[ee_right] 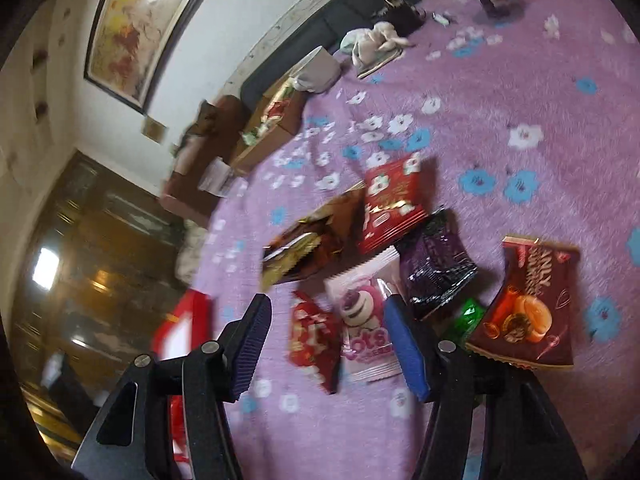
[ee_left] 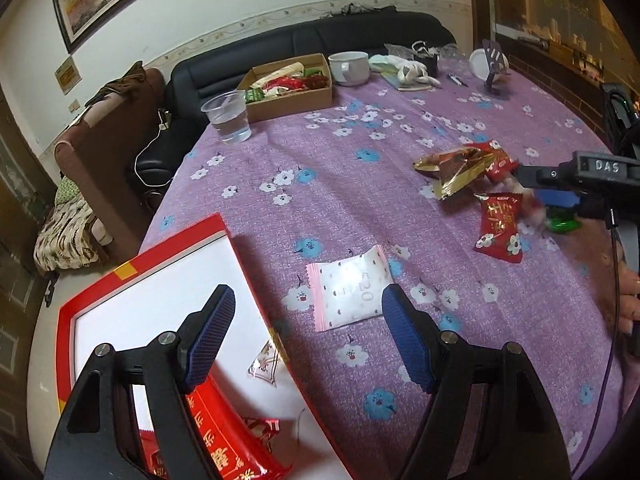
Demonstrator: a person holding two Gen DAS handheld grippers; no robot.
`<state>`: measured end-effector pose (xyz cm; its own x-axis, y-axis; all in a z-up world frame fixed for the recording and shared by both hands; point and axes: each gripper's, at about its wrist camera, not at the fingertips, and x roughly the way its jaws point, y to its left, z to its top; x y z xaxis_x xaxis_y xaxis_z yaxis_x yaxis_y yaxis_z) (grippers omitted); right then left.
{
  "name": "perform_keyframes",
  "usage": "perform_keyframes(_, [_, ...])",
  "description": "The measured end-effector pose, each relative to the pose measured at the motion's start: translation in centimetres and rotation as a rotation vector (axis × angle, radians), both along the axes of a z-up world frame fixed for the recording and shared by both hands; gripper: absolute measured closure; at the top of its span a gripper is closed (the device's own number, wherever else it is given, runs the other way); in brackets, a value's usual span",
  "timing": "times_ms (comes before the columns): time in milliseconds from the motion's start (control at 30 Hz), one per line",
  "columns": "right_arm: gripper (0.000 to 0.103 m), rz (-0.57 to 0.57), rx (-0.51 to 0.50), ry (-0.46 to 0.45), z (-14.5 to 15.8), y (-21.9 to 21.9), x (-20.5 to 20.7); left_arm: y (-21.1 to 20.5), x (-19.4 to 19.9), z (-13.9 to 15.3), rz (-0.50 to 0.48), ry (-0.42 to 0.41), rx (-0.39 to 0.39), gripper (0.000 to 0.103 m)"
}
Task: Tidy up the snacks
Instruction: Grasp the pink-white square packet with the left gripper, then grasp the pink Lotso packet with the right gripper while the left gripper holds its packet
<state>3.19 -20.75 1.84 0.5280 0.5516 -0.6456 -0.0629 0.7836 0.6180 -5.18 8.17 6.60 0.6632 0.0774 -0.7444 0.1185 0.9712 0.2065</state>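
Observation:
My left gripper (ee_left: pixel 308 308) hangs open over the table, its left finger above a red box (ee_left: pixel 144 268) with a white inside that holds red packets (ee_left: pixel 224 452). A white and pink packet (ee_left: pixel 348 288) lies flat on the cloth just ahead of the left gripper's right finger. My right gripper (ee_right: pixel 326 320) is open above a pile of snacks: a small red packet (ee_right: pixel 312 340), a pink packet (ee_right: pixel 368 320), a purple one (ee_right: pixel 436 268), a brown one (ee_right: pixel 528 304), a red one (ee_right: pixel 392 204), a gold one (ee_right: pixel 308 248) and a green candy (ee_right: pixel 468 316). Nothing is gripped. The right gripper (ee_left: pixel 532 188) also shows in the left wrist view.
A cardboard box of snacks (ee_left: pixel 288 88), a plastic cup of water (ee_left: pixel 228 118) and a white mug (ee_left: pixel 350 66) stand at the table's far side. A phone stand (ee_left: pixel 494 68) and crumpled bags are at the back right. A black sofa (ee_left: pixel 280 40) lies beyond. A hand (ee_left: pixel 630 292) shows at the right edge.

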Motion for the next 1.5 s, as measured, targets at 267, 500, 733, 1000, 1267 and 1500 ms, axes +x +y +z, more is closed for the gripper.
perform_keyframes(267, [0.044, 0.010, -0.387, -0.058, -0.4, 3.1, -0.6, -0.3, 0.4, -0.3, -0.007, 0.024, 0.014, 0.027])
perform_keyframes(500, [0.061, -0.038, -0.368, -0.051, -0.3, 2.0, -0.7, -1.1, 1.1, -0.8, -0.038, 0.045, 0.011, 0.027])
perform_keyframes(733, [0.067, -0.054, -0.337, -0.032, -0.5, 1.4, -0.5, -1.5, 2.8, -1.9, -0.024, 0.104, -0.028, 0.027])
perform_keyframes(1000, [0.066, -0.063, -0.302, -0.012, -0.5, 1.0, -0.7, -2.4, 5.0, -4.1, 0.021, 0.172, -0.028, 0.027])
perform_keyframes(1267, [0.066, -0.065, -0.289, -0.001, -0.4, 0.8, -0.9, -2.1, 5.7, -4.9, 0.040, 0.209, -0.101, 0.049])
perform_keyframes(1500, [0.069, -0.056, -0.246, 0.009, -0.4, 0.6, -1.1, -3.4, 5.2, -4.7, -0.001, 0.187, -0.056, 0.067])
